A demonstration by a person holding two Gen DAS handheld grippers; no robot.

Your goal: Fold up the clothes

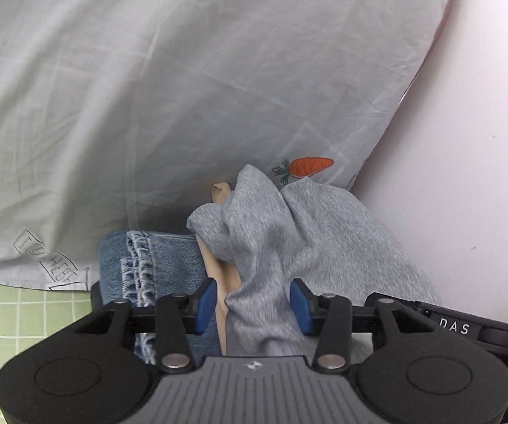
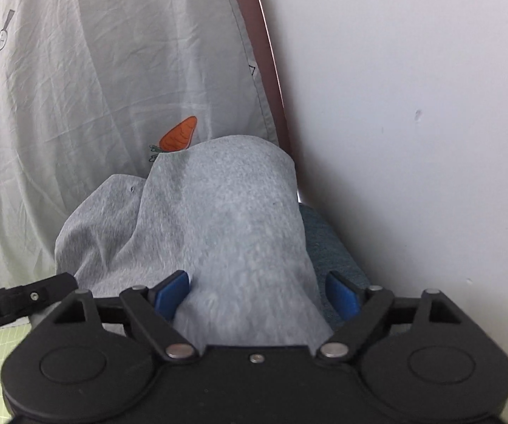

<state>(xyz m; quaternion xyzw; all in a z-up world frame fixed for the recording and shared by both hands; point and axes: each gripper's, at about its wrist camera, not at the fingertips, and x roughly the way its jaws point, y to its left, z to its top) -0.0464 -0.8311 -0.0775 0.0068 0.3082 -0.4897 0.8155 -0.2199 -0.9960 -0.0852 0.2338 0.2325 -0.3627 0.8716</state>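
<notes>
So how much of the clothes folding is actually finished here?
Folded blue denim jeans already lie by the wall. In hand: a soft grey fleece garment, bunched and unfolded, sits between both the left gripper and the right gripper. Folding it remains.

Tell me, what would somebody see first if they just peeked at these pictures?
A big grey fleecy garment fills the middle, bunched between the blue fingers of the left gripper and draped through the open right gripper. Just behind it, a bright orange carrot is printed on the pale sheet. Folded blue jeans lie to the left of the grey garment.
</notes>
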